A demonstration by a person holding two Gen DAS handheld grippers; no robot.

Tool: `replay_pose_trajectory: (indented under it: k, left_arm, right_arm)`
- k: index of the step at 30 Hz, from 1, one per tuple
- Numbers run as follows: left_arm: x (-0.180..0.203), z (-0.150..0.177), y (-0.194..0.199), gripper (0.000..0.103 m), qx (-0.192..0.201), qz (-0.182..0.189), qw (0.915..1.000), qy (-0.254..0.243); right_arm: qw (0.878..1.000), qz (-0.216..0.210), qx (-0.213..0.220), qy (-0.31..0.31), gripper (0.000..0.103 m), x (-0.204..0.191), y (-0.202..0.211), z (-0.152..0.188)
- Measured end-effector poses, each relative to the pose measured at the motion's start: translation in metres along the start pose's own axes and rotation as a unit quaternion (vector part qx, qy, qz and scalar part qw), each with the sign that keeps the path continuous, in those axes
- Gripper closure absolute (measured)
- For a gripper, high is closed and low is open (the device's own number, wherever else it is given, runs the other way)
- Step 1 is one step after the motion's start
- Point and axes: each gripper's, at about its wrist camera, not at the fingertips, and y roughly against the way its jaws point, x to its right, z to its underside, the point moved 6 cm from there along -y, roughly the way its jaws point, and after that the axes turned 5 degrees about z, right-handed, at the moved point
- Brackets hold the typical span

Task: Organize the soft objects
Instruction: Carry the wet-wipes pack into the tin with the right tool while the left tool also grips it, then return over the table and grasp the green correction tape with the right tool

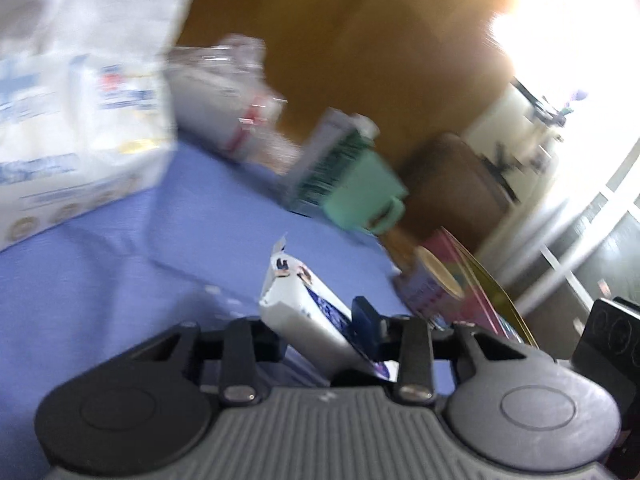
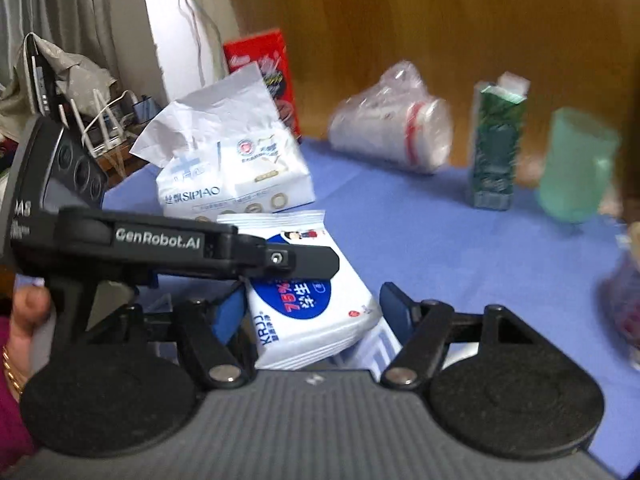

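Now the left gripper is clenched on the white-and-blue wipes pack, which sits low on the blue cloth between the right gripper's parted pads, neither pressing it. Just behind stands the torn-open SIPIAO tissue bag, a red box behind that; farther right lie a plastic-wrapped roll, a green carton and a mint cup. Bare cloth opens between pack and carton; a wooden wall closes the back.

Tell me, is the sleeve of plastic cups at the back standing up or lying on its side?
Lying on its side. The sleeve of plastic cups stretches lengthwise across the blue cloth, while the green carton beside it stands upright.
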Motion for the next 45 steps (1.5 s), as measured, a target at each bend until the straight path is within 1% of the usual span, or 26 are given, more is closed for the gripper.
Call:
replay_pose_trajectory:
  k: [2,5,8,9,10,11,12,15,17,19,20,21,22,23,24,25,26,27,28,30,32,34,37,41,43,45]
  left_arm:
    - [0.019,0.005,-0.004,0.07,-0.008,0.014,0.9997,-0.015]
    - [0.059,0.011,-0.014,0.072,-0.025,0.043,0.998,-0.038]
    - [0.114,0.015,-0.037,0.073,-0.044,0.078,0.9927,-0.081]
    - [0.132,0.017,-0.046,0.068,-0.052,0.089,0.9898,-0.098]
    - [0.152,0.02,-0.058,0.071,-0.055,0.083,0.9873,-0.124]
    - [0.171,0.023,-0.07,0.071,-0.06,0.082,0.9836,-0.149]
    - [0.189,0.025,-0.083,0.068,-0.067,0.088,0.9805,-0.162]
    - [0.231,0.029,-0.119,0.069,-0.083,0.114,0.9741,-0.176]
    - [0.261,0.033,-0.137,0.069,-0.09,0.131,0.9691,-0.188]
    - [0.288,0.038,-0.153,0.068,-0.089,0.14,0.9625,-0.214]
    - [0.3,0.04,-0.163,0.065,-0.091,0.141,0.9598,-0.225]
    - [0.309,0.042,-0.173,0.048,-0.094,0.138,0.9588,-0.23]
    - [0.315,0.043,-0.181,0.022,-0.097,0.127,0.9595,-0.233]
    - [0.317,0.044,-0.192,0.017,-0.091,0.104,0.9621,-0.235]
    - [0.317,0.044,-0.2,0.016,-0.083,0.078,0.9646,-0.238]
    - [0.315,0.045,-0.207,0.016,-0.085,0.06,0.9657,-0.238]
    - [0.309,0.045,-0.21,0.016,-0.091,0.051,0.9681,-0.228]
    - [0.303,0.045,-0.207,0.016,-0.091,0.053,0.9705,-0.217]
    - [0.297,0.045,-0.203,0.016,-0.089,0.055,0.9719,-0.211]
    - [0.286,0.044,-0.192,0.016,-0.076,0.041,0.973,-0.214]
    - [0.271,0.039,-0.176,0.016,-0.067,0.033,0.9748,-0.21]
    - [0.259,0.036,-0.159,0.016,-0.061,0.032,0.9769,-0.202]
    - [0.239,0.03,-0.125,0.016,-0.037,0.021,0.9756,-0.215]
    - [0.206,0.018,-0.074,0.016,0.003,-0.011,0.9739,-0.227]
    - [0.183,0.012,-0.046,0.016,0.02,-0.034,0.9735,-0.225]
    - [0.16,0.008,-0.02,0.016,0.034,-0.056,0.9735,-0.219]
  right_arm:
    - [1.0,0.023,0.021,0.001,0.029,0.003,0.017,0.007]
    - [0.996,0.066,0.057,0.024,0.029,0.007,0.044,0.016]
    - [0.986,0.132,0.093,0.043,0.03,0.022,0.071,0.025]
    - [0.981,0.154,0.106,0.046,0.04,0.029,0.082,0.027]
    - [0.98,0.162,0.109,0.045,0.08,0.036,0.09,0.03]
    - [0.977,0.181,0.112,0.033,0.08,0.046,0.098,0.031]
    - [0.972,0.201,0.121,0.023,0.08,0.056,0.107,0.032]
    - [0.955,0.257,0.145,-0.019,0.08,0.096,0.136,0.035]
    - [0.946,0.277,0.16,-0.051,0.081,0.119,0.153,0.037]
    - [0.934,0.3,0.182,-0.072,0.081,0.139,0.171,0.038]
    - [0.928,0.311,0.19,-0.079,0.081,0.149,0.177,0.037]
    - [0.924,0.321,0.191,-0.084,0.081,0.159,0.181,0.035]
    - [0.921,0.328,0.189,-0.088,0.08,0.168,0.182,0.034]
    - [0.916,0.345,0.183,-0.092,0.079,0.181,0.179,0.032]
    - [0.908,0.369,0.175,-0.094,0.075,0.194,0.174,0.032]
    - [0.897,0.401,0.156,-0.099,0.06,0.211,0.168,0.034]
    - [0.888,0.425,0.143,-0.105,0.057,0.224,0.166,0.039]
    - [0.881,0.435,0.14,-0.118,0.057,0.235,0.165,0.045]
    - [0.881,0.43,0.145,-0.133,0.057,0.24,0.167,0.049]
    - [0.88,0.416,0.163,-0.164,0.057,0.245,0.173,0.06]
    - [0.874,0.42,0.167,-0.177,0.057,0.247,0.176,0.068]
    - [0.871,0.415,0.178,-0.193,0.057,0.243,0.181,0.075]
    - [0.869,0.406,0.191,-0.209,0.057,0.232,0.195,0.082]
    - [0.873,0.391,0.211,-0.2,0.057,0.21,0.203,0.077]
    - [0.88,0.374,0.222,-0.189,0.057,0.193,0.202,0.07]
    - [0.893,0.346,0.229,-0.171,0.057,0.173,0.199,0.064]
